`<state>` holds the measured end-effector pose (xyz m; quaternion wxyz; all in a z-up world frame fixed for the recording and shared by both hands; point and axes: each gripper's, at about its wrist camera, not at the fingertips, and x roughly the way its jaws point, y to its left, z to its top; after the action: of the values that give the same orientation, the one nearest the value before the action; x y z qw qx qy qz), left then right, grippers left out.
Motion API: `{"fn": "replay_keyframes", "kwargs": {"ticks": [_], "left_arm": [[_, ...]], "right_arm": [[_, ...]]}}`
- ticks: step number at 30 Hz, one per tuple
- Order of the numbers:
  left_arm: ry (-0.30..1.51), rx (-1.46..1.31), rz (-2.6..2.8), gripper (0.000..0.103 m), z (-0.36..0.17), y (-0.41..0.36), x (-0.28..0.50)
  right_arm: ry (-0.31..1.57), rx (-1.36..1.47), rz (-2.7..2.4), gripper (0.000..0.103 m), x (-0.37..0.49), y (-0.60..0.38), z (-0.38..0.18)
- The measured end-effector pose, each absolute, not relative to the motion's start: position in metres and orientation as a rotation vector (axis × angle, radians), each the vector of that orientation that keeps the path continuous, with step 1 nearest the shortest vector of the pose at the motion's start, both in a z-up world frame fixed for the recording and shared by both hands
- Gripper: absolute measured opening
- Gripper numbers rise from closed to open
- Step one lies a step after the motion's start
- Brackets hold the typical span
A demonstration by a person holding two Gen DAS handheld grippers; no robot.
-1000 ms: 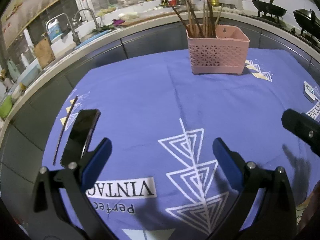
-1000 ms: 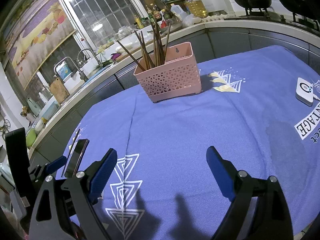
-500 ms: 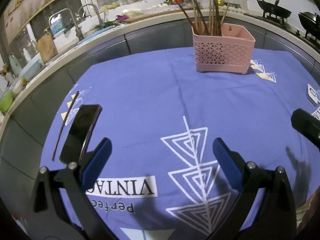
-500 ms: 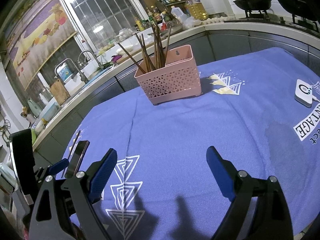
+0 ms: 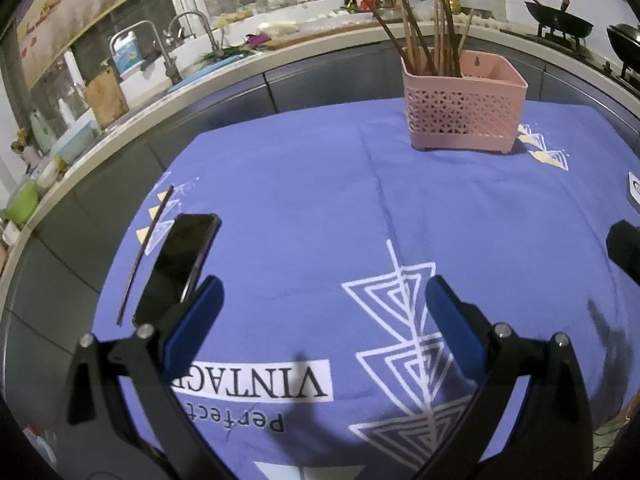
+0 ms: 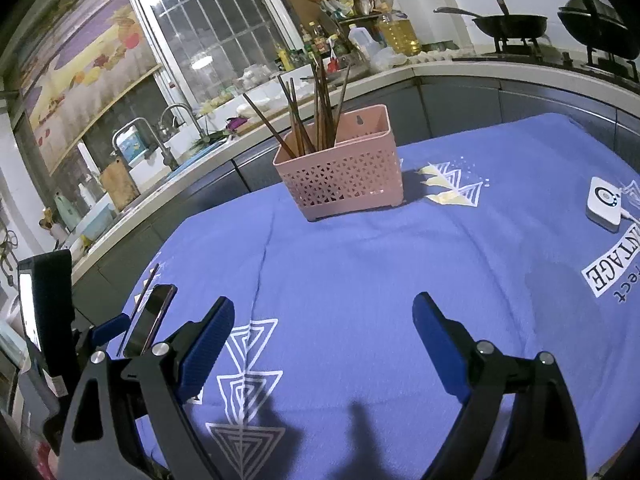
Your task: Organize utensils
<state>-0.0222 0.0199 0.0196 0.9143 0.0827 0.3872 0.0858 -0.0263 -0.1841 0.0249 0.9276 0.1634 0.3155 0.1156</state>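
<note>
Purple tablecloth point(image 5: 300, 200): lone chopstick point(image 5: 146, 250) left of both spread, empty jaws.

Left wrist view low over tablecloth point(image 5: 304, 208), facing counter, right wrist view from the right, both sharing pink basket point(image 5: 464, 110), phone point(image 5: 176, 264), loose chopstick point(image 5: 144, 252).

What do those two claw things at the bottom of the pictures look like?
Both the left gripper and the right gripper look alike: black angular arms with silver screw heads, each ending in flat blue finger pads with a ribbed grip face. No cables or sleeves show.
</note>
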Motion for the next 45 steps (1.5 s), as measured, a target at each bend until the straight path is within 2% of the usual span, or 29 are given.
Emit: {"fn": "replay_keyframes", "kwargs": {"ticks": [45], "left_arm": [[0.78,0.215,0.163,0.097,0.0245,0.0191,-0.0211]], "right_arm": [[0.619,0.418,0.26,0.093,-0.0292,-0.1825,0.021]]}}
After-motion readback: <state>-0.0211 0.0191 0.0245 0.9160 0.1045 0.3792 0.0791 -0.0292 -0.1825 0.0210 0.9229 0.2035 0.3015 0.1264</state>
